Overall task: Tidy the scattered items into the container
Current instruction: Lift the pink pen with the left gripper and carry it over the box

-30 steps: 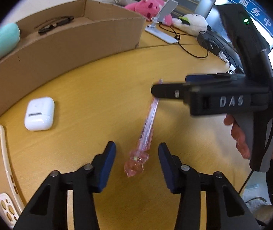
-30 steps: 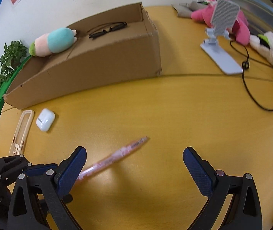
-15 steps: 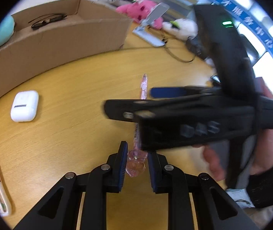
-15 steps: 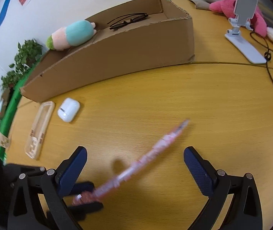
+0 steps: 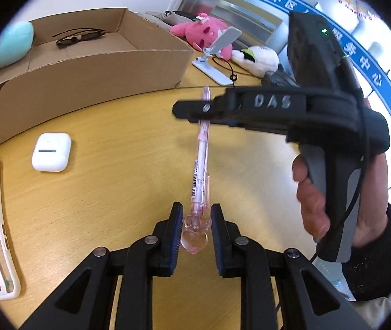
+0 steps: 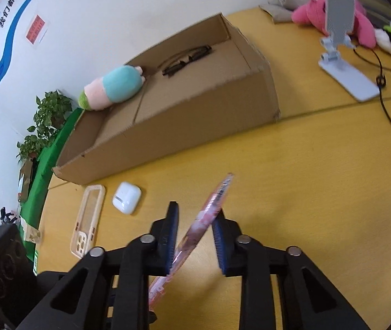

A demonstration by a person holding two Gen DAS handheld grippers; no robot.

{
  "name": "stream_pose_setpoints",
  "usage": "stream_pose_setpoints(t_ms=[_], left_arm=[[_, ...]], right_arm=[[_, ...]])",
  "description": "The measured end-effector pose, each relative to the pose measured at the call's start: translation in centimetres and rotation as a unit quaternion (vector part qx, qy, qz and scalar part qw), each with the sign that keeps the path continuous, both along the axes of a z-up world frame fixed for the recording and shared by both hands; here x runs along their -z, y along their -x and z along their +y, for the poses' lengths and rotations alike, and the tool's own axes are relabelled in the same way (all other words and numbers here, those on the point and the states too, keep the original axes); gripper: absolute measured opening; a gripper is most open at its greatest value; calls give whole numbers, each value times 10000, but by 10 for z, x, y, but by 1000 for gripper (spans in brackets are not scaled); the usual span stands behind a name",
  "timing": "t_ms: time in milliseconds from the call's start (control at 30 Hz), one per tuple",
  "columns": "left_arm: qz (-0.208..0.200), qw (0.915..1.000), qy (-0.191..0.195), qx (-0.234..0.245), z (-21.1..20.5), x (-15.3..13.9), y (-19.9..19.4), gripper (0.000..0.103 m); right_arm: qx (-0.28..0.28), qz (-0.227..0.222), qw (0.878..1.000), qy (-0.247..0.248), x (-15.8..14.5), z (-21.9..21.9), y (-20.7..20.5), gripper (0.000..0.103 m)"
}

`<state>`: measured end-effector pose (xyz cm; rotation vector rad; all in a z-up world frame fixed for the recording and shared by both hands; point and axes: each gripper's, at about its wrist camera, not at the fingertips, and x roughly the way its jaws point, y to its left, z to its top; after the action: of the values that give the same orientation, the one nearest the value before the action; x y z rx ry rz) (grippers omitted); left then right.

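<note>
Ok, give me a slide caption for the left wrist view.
Left gripper holds the pink pen by its cap end as the right gripper closes on its tip.

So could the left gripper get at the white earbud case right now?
Probably not yet. The left gripper is shut on the pink pen, so it has no free jaws. The earbud case itself lies uncovered on the table.

Yellow table (image 6: 291, 181) bears cardboard box (image 6: 195, 115), earbud case (image 6: 126, 197), phone case (image 6: 87, 221).
</note>
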<state>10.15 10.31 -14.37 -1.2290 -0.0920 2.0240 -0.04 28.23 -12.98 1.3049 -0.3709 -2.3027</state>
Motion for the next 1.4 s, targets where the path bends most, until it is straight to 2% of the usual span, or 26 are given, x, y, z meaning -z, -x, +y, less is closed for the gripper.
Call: stream_pose_setpoints(t_ms=[233,533,700,867,1033,1167,1400], left_arm=[[107,9993,-285,-220,-21,-17,8,19],[662,9919,-536,-946,-74,-70,28,19],[1051,9846,-447,-1326,-106,-105,50,19],[1117,9784,-372,-1698,-133,-130,88,19],[1101,9738,-285,-1968,-154,-140,121,19],[1075,9718,-230,-2084,-165,-142,133,18],[774,9708,-148,-2267,-176,-121,147,18]], right_arm=[[-537,394,9977,157,-41,-43,11,13],[-1439,1196,9822,151,-114,-122,21,11],[-1774,1482,9724,310,-154,-159,40,11],[-1997,1609,9657,397,-184,-194,68,11],[-2124,1626,9627,412,-196,-222,96,11],[-2216,1508,9625,409,-196,-240,117,11],[-2288,1095,9662,468,-171,-259,148,11]])
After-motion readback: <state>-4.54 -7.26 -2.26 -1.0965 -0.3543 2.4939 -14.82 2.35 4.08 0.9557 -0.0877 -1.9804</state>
